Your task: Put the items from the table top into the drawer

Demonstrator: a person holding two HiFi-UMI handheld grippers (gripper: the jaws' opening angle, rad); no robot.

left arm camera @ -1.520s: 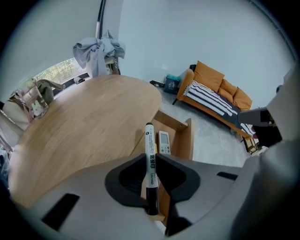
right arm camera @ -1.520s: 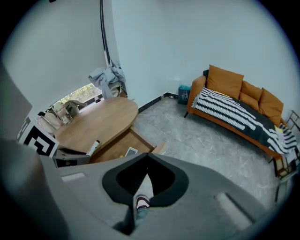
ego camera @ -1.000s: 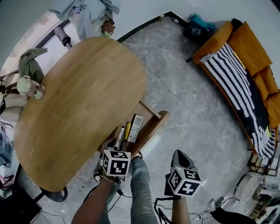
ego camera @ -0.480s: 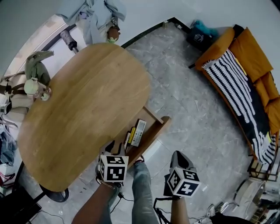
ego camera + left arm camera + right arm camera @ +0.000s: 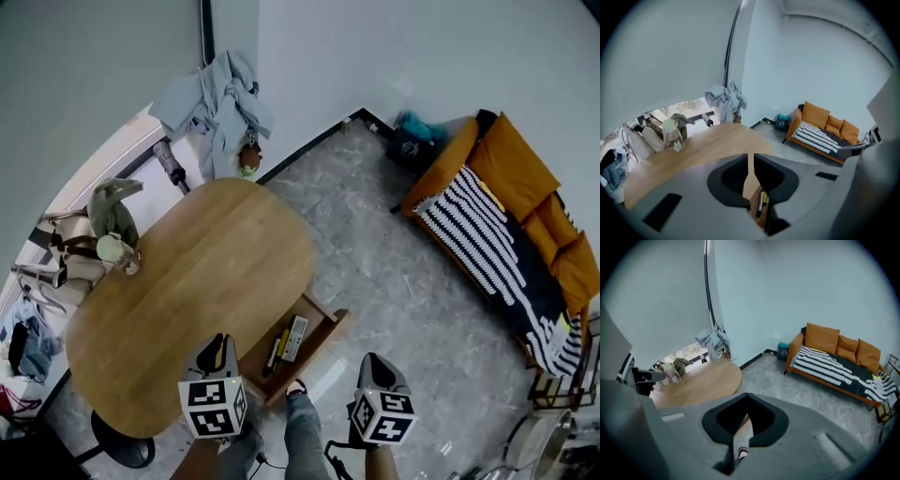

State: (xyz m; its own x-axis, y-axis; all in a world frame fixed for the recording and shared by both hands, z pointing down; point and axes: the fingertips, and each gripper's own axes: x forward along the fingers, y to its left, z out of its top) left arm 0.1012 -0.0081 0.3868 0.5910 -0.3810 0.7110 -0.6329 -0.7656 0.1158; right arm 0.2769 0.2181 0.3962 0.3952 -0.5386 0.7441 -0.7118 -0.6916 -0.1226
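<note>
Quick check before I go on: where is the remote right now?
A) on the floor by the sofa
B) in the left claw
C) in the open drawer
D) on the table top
C: the remote lies inside the open drawer that sticks out from under the table, next to the pens.

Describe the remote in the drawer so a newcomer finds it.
From the oval wooden table, go to the open drawer under its near edge. The remote control is the wide pale slab there, beside two thin pens, one yellow, one dark.
</note>
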